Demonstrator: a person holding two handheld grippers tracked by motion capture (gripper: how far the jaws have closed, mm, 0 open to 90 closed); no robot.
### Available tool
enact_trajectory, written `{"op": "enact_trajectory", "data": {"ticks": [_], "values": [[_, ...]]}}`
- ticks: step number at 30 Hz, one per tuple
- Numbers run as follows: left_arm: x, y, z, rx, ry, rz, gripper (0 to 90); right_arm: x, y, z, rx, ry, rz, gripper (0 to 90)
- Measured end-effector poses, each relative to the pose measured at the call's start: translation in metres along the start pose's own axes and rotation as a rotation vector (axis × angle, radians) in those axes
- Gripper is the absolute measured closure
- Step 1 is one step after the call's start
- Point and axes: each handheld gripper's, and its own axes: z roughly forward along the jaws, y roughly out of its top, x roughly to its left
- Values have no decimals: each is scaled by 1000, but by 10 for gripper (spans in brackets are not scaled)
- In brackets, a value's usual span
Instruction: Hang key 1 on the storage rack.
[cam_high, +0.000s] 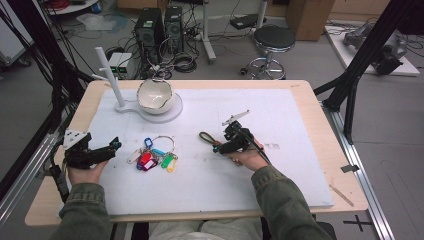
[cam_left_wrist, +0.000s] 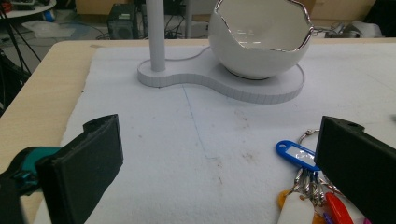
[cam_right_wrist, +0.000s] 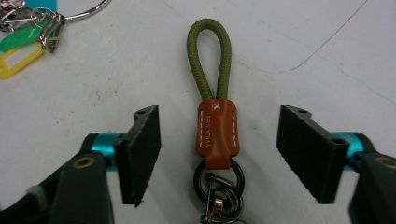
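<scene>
High view: one table (cam_high: 320, 165) with a white mat (cam_high: 280, 150) covering most of its top. A person's two forearms in olive sleeves come in from the bottom edge, each hand holding one tool, so two tools in all.

At the far left of the mat stands one white stand (cam_high: 127, 106) with an upright post (cam_high: 111, 75) and a round base. One white bowl (cam_high: 155, 95) with a jagged, silver-edged rim sits on that base. In the left tool view its inside looks bare as far as the opening shows.

One bunch of key tags (cam_high: 155, 157) lies on the mat between the hands, on a metal ring. Tags in blue, red, green, yellow and white can be told; the exact count is unclear.

One key strap (cam_right_wrist: 212, 93) lies flat on the mat near the middle, right of the tags. It is an olive cord loop, joined by a tan leather sleeve with white stitching to dark metal rings.

The left tool (cam_high: 107, 150) rests at the mat's left edge, jaws wide apart, with nothing between them.

The right tool (cam_right_wrist: 217, 154) sits over the strap, jaws apart on either side of the leather sleeve and not touching it.
</scene>
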Motion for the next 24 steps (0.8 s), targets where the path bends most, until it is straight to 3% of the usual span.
{"op": "enact_trajectory", "data": {"ticks": [4, 12, 24], "values": [[0, 0, 0, 0, 0, 1, 17, 2, 1, 4, 27, -11, 15, 444], [0, 0, -1, 5, -1, 8, 17, 5, 3, 6, 22, -6, 26, 632], [0, 0, -1, 3, -4, 7, 17, 4, 2, 10, 56, -12, 43, 693]]}}
